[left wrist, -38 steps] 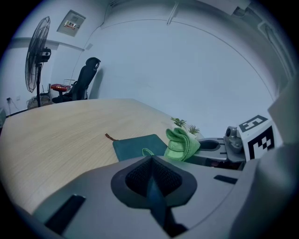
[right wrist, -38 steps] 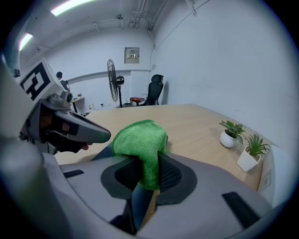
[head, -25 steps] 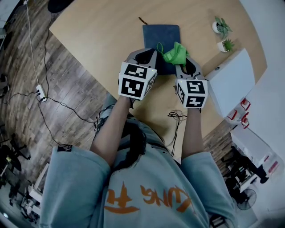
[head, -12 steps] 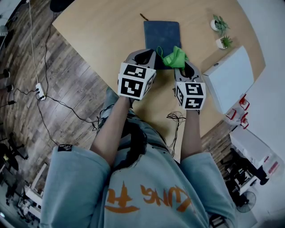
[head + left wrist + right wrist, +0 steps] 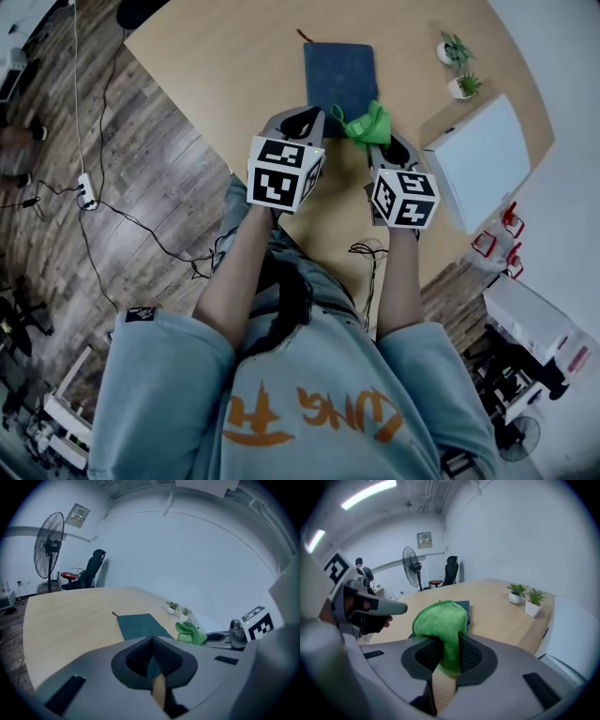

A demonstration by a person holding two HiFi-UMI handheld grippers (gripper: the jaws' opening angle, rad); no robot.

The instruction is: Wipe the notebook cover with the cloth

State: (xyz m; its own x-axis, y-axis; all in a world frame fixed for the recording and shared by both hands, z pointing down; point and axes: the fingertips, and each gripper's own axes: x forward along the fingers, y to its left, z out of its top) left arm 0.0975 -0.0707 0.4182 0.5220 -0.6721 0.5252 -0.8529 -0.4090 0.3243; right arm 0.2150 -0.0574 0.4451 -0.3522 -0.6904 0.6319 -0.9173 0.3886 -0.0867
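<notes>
A light blue short-sleeved shirt (image 5: 169,394) (orange print across the front) is worn. The grey left claw (image 5: 298,117) and right claw (image 5: 382,142) are each topped by a white cube (image 5: 284,173) with black square markers.

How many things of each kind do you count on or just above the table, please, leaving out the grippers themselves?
Notebook: 1
Green cloth: 1, pinched in the right gripper
Potted plants: 2
White box: 1
Total: 5

Notebook (image 5: 339,73) on table (image 5: 225,66), cloth (image 5: 367,125) at its near right corner, potted plants (image 5: 454,51) further right.
</notes>
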